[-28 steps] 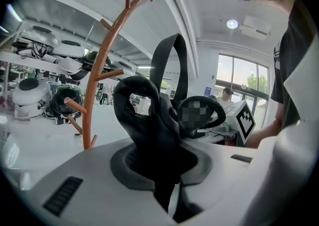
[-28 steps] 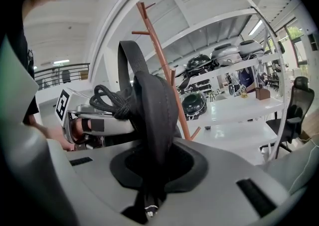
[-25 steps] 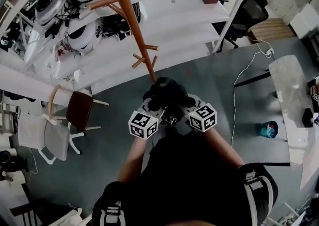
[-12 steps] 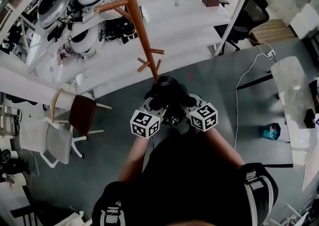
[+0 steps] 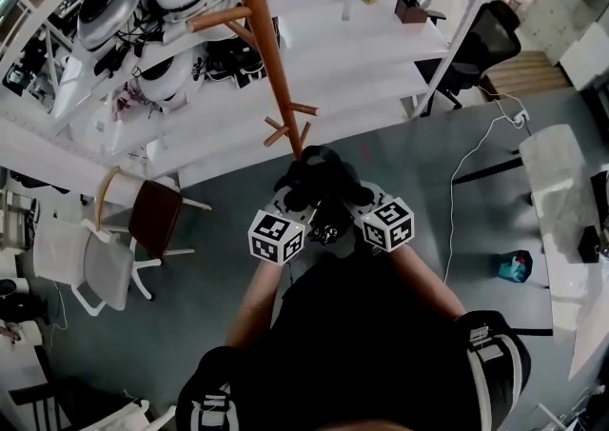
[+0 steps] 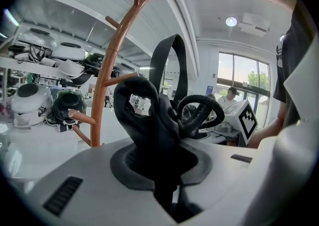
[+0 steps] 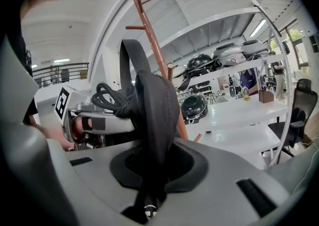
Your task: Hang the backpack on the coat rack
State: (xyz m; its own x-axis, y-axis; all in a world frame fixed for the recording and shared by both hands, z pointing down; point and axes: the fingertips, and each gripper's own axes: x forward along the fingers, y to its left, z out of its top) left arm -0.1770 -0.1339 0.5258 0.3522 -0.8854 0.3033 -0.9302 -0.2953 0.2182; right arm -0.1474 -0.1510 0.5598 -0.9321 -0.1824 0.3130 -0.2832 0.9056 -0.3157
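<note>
Top of coat rack [image 5: 269, 58] cut off at frame edge, black backpack [image 5: 318, 175] covering jaw tips, left gripper [image 6: 162, 170] clamped on its fabric, right gripper [image 7: 152, 170] clamped on a strap.

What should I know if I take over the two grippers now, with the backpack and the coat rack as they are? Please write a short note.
Left gripper: shut on a black strap of the backpack.
Right gripper: shut on a strap of the backpack too.
Backpack: held up between both grippers, close in front of the coat rack, on no peg.
Done: backpack is picked up and at the rack.
Left: probably lift a strap loop over a bare peg, then open both grippers.
</note>
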